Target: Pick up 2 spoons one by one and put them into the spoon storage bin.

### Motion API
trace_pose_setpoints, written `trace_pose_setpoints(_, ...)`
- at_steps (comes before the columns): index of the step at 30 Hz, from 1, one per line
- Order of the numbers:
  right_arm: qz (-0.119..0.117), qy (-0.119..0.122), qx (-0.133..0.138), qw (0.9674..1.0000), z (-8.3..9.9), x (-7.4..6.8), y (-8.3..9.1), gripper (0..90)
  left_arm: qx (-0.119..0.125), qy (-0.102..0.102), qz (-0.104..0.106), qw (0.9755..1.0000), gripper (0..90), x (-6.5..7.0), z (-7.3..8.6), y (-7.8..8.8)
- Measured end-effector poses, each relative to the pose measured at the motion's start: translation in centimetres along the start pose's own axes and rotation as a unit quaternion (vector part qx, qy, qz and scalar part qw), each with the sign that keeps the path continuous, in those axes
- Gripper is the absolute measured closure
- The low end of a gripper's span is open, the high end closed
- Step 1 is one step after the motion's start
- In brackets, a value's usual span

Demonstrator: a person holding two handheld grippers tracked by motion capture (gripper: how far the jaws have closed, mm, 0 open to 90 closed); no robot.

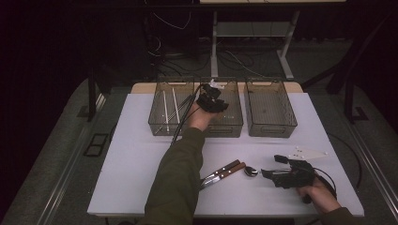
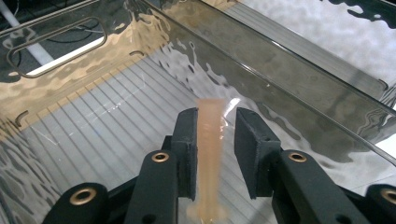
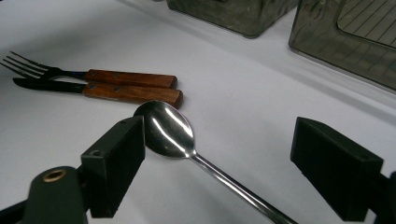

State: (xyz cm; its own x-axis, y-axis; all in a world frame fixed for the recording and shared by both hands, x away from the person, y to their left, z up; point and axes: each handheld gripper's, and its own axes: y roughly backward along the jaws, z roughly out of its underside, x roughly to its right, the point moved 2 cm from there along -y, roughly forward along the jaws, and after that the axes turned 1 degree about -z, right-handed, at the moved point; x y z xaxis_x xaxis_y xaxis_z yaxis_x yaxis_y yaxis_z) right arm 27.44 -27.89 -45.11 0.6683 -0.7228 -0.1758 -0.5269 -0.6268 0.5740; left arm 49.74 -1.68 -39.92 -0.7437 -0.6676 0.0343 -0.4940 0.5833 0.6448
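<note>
over the middle bin (image 1: 230, 123) of three smoky plastic ones at the table's far side, the person's left arm stretches forward, its left gripper (image 1: 212, 101) tipped down into the bin; the left gripper view looks along the jaws at the ribbed bin floor, where a blurred, pale orange-brown stick (image 2: 210, 154) stands between the pads with a gap on the right side; it may rest against the left pad, though the blur leaves that unsure; the jaws are only partly apart; near the front right of the white table (image 1: 141, 154) the right hand rests low, its right gripper (image 1: 273, 165) pointing left with jaws wide apart and gripping nothing; the right gripper view shows a steel spoon (image 3: 170, 133) lying between those jaws, bowl just beside the left pad; beyond it lie a wood-handled fork (image 3: 93, 74) and knife (image 3: 102, 89) side by side; the left bin (image 1: 171, 108) holds thin white sticks; the right bin (image 1: 270, 110) stands beside; a white plastic piece (image 1: 307, 153) lies behind the right gripper.
</note>
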Motion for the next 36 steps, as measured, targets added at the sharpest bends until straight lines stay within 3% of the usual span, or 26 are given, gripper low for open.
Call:
trace_pose_setpoints(12,-0.001,0.0,-0.001,1.0,0.0,0.0,0.0,17.9,0.009,-0.011,0.002,0.9999,57.0,0.0,-0.2,0.8)
trace_pose_setpoints(14,-0.001,0.0,0.0,1.0,0.0,0.1,0.0,17.9,0.021,0.003,0.01,0.9997,54.3,0.3,-0.2,0.9)
trace_pose_setpoints(20,-0.001,0.002,-0.002,1.0,0.0,0.1,-0.1,17.9,0.023,-0.014,0.021,0.9994,48.5,0.7,0.3,2.3)
trace_pose_setpoints(27,-0.002,0.003,-0.005,1.0,0.0,0.0,-0.2,17.9,0.041,-0.017,0.034,0.9984,44.1,1.0,1.3,4.4)
trace_pose_setpoints(30,-0.001,0.003,-0.006,1.0,0.1,0.0,-0.2,17.9,0.052,-0.011,0.053,0.9972,40.6,1.4,1.8,5.4)
trace_pose_setpoints(36,-0.002,0.002,-0.007,1.0,0.1,0.0,-0.3,17.9,0.045,-0.028,0.066,0.9964,31.0,1.9,2.9,6.7)
